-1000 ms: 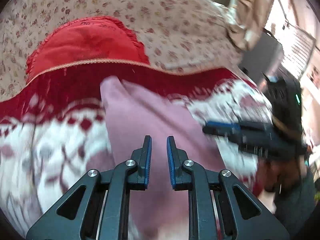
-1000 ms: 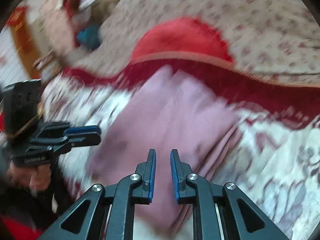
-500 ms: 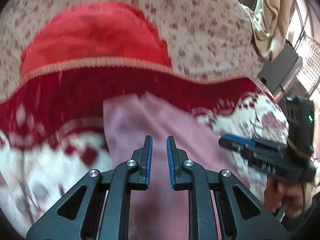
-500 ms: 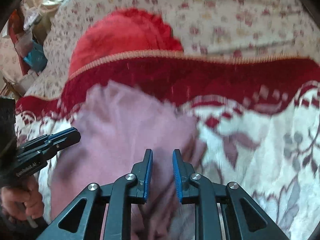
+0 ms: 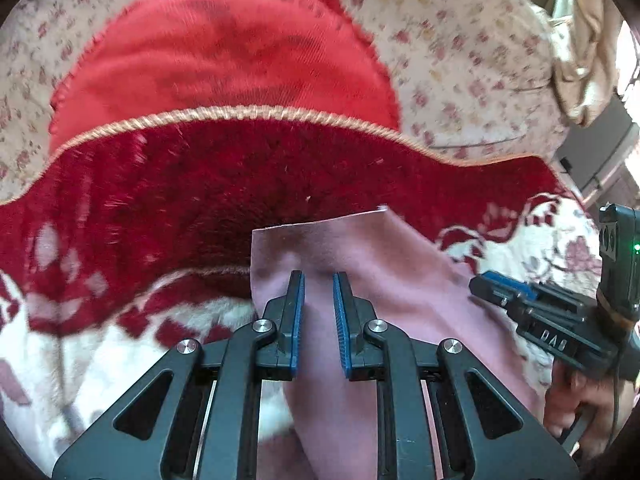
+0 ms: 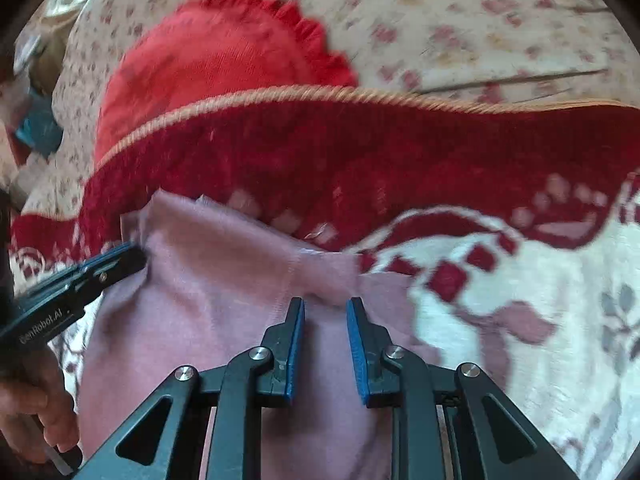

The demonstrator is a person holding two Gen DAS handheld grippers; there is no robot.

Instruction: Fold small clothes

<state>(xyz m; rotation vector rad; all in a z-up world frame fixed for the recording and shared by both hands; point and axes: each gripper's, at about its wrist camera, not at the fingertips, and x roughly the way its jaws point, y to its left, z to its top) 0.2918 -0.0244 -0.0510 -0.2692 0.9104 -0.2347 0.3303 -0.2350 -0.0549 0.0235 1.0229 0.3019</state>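
A small mauve garment (image 5: 372,280) lies on a red and white patterned blanket (image 5: 180,200); it also shows in the right wrist view (image 6: 224,304). My left gripper (image 5: 319,280) sits at the garment's far left corner, jaws narrowly apart with cloth bunched between the tips. My right gripper (image 6: 325,304) sits at the garment's far right edge, jaws narrowly apart with a fold of cloth between them. Each gripper shows in the other's view: the right one (image 5: 500,292) and the left one (image 6: 116,260).
A bright red cushion (image 5: 224,56) lies beyond the blanket on a floral sofa cover (image 5: 460,48). The blanket's gold cord edge (image 6: 280,94) runs across behind the garment. A beige cloth (image 5: 580,40) hangs at the far right.
Both grippers have moved forward over the garment to its far edge. The right jaws have opened slightly wider. The garment's far edge now lies between the fingertips.
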